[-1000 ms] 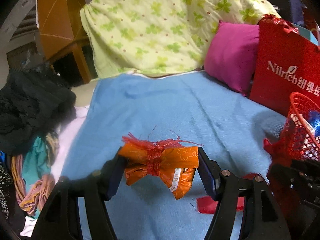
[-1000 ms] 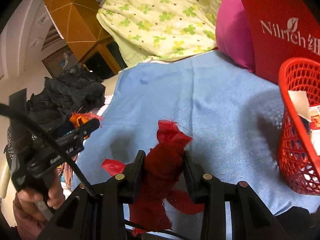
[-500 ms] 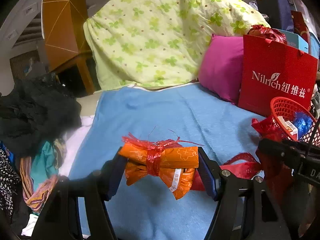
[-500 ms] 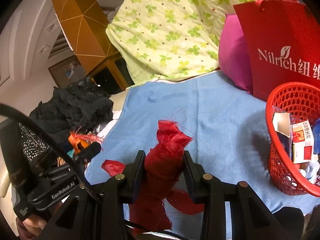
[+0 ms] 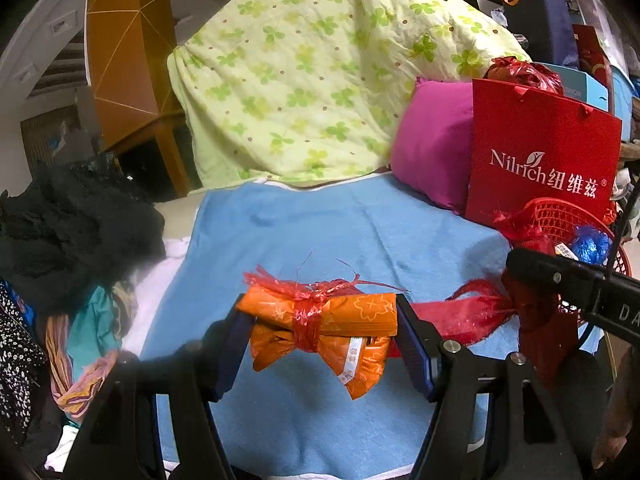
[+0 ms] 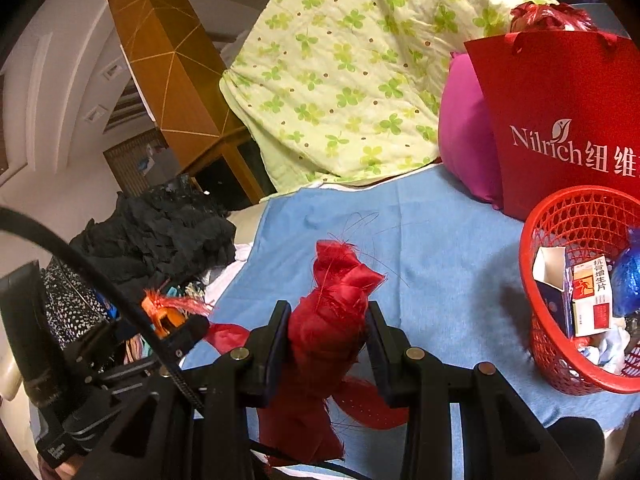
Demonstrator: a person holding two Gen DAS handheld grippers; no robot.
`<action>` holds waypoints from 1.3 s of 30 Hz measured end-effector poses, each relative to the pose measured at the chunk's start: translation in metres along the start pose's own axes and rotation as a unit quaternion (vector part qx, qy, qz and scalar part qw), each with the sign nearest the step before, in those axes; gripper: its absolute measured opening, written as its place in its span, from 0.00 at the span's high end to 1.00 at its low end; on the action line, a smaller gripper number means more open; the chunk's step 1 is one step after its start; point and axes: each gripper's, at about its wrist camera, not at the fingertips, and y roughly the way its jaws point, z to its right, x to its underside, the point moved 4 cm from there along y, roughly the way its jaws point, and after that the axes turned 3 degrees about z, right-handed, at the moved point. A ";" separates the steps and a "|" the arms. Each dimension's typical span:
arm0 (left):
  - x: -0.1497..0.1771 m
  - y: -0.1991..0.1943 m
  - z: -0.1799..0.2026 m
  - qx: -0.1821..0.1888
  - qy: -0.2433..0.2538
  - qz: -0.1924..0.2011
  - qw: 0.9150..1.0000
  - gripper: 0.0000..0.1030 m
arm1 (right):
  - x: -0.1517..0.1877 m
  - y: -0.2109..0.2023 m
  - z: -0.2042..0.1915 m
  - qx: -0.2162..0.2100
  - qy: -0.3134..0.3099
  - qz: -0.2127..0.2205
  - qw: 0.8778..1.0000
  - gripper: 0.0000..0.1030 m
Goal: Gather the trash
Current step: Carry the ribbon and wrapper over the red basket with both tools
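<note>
Wrapping of orange paper (image 5: pixel 320 330), flower-printed and tied at its middle with frayed red string, was clamped crosswise in the left gripper (image 5: pixel 320 340) at lower centre. A crumpled red cloth (image 6: pixel 330 320) was pinched upright in the right gripper (image 6: pixel 328 336). A red basket (image 6: pixel 560 376) with boxes was seen at right.
</note>
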 end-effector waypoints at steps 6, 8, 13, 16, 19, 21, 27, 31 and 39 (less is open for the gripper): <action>0.000 -0.001 0.006 0.002 0.008 -0.002 1.000 0.32 | 0.001 -0.004 0.002 -0.003 0.005 0.005 1.000 0.62; 0.000 0.000 0.008 0.005 0.009 -0.005 1.000 0.32 | 0.001 -0.005 0.002 -0.002 0.004 0.007 1.000 0.62; 0.001 0.001 0.017 0.009 0.017 -0.008 1.000 0.32 | 0.001 -0.009 0.009 -0.001 0.013 0.010 1.000 0.62; 0.003 0.001 0.022 0.012 0.021 -0.010 1.000 0.32 | 0.001 -0.012 0.014 -0.001 0.019 0.012 1.000 0.62; 0.003 0.001 0.027 0.014 0.025 -0.011 1.000 0.32 | 0.000 -0.014 0.018 -0.003 0.025 0.014 1.000 0.62; 0.003 0.000 0.029 0.014 0.027 -0.011 0.999 0.32 | 0.001 -0.016 0.018 -0.002 0.025 0.017 1.000 0.62; 0.003 -0.004 0.035 0.018 0.036 -0.010 0.999 0.32 | 0.000 -0.022 0.023 -0.005 0.032 0.022 0.999 0.62; 0.002 -0.005 0.041 0.021 0.040 -0.011 0.999 0.32 | -0.001 -0.026 0.025 -0.005 0.036 0.026 0.999 0.62; -0.001 -0.007 0.053 0.025 0.050 -0.008 0.998 0.32 | -0.002 -0.036 0.032 -0.007 0.042 0.036 0.998 0.62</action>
